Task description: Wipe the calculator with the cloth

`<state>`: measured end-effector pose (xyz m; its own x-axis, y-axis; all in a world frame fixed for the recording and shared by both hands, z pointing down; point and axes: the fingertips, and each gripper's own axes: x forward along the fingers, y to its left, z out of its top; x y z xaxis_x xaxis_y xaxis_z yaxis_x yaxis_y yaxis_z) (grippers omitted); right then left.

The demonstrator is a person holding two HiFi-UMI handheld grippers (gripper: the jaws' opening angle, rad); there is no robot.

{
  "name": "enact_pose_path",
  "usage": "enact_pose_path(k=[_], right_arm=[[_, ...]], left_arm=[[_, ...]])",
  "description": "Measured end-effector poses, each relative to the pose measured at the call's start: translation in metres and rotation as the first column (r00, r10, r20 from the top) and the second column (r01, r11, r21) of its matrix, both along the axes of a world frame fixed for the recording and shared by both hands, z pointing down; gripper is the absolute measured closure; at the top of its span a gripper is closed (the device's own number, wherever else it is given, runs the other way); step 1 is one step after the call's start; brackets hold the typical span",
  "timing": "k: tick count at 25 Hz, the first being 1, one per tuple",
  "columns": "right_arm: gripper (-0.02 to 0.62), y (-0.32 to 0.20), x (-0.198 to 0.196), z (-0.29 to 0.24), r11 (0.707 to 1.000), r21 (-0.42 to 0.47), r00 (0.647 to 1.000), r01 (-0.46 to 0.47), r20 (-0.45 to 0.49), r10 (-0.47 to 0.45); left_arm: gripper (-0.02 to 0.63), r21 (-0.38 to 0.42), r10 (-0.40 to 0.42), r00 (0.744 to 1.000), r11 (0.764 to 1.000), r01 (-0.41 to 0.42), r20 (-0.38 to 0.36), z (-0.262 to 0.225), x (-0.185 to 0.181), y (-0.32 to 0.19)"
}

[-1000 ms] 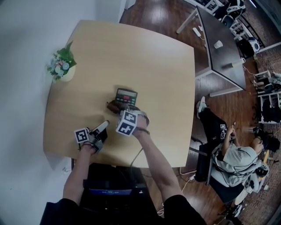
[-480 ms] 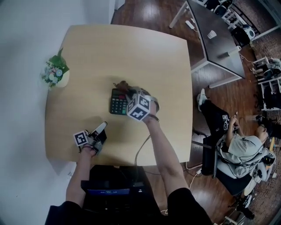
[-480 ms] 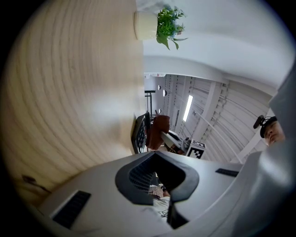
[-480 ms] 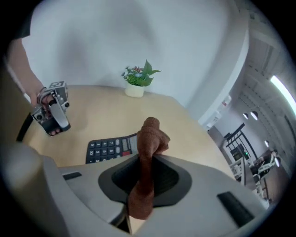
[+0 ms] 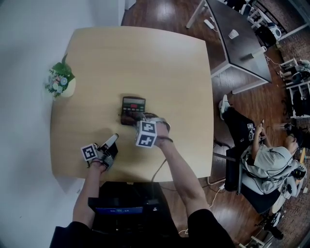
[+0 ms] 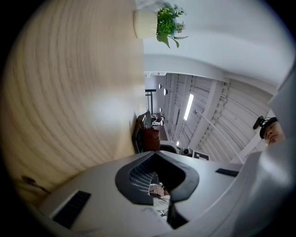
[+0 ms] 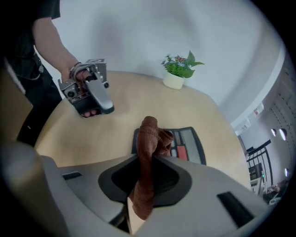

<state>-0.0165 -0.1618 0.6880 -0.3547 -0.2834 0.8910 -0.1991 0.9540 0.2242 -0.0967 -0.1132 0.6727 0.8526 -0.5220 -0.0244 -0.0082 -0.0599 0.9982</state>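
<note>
Near the middle of a pale wooden desk [image 5: 145,58], a dark calculator [image 5: 133,102], lying flat with its display end away from the person. Clamped in the right tongs [image 7: 142,183], a brown cloth [image 7: 149,136], pinched between both pads and sticking out past the tips in a bunched fold. Held down against the near end of the calculator, over the keys, with the display and a red patch left showing beside the fold. Angled steeply downward, those right tongs, directly over the calculator's near edge in the head view. Off to the left, close to the desk's front edge and well apart from the calculator, the left tongs [image 5: 114,138], roughly level and pointing toward the calculator. Clenched tight on nothing, tips together. At the desk's far left edge, a small potted plant [image 5: 61,82] in a pale pot, well away from both tongs. Beyond the desk on the right, a seated person [image 5: 264,169], a dark wooden floor [image 5: 160,14] and a dark table [image 5: 242,48].
</note>
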Motion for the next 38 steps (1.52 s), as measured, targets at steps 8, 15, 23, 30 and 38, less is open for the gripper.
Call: enact_pose_path(k=[8,15,23,30,38], right_arm=[[0.526,0.038,0.017,-0.016,0.986,-0.157,0.993,0.051,0.110,-0.034],[0.528,-0.092,0.055,-0.049,0.967,0.191,0.985,-0.169,0.067,0.159],[0.526,-0.036,0.028,-0.005,0.994,0.111,1.000,-0.007,-0.005,0.008],[0.528,0.055,0.015,0.016,0.987,0.005,0.987,0.158,-0.042,-0.157],[0.526,-0.036,0.050,-0.033,0.985,0.136,0.990,-0.106,0.104,0.092]], left_arm=[[0.612,-0.006,-0.001,1.000,1.000,0.001,-0.015,-0.003,0.001,0.001],[0.612,-0.001,-0.008,1.000,1.000,0.007,-0.006,-0.002,0.000,-0.001],[0.612,0.002,-0.007,1.000,1.000,0.007,0.000,-0.001,-0.001,-0.002],[0.612,0.005,-0.005,1.000,1.000,0.005,-0.007,-0.003,0.000,-0.001],[0.612,0.002,-0.002,1.000,1.000,0.002,0.004,0.001,0.000,-0.001]])
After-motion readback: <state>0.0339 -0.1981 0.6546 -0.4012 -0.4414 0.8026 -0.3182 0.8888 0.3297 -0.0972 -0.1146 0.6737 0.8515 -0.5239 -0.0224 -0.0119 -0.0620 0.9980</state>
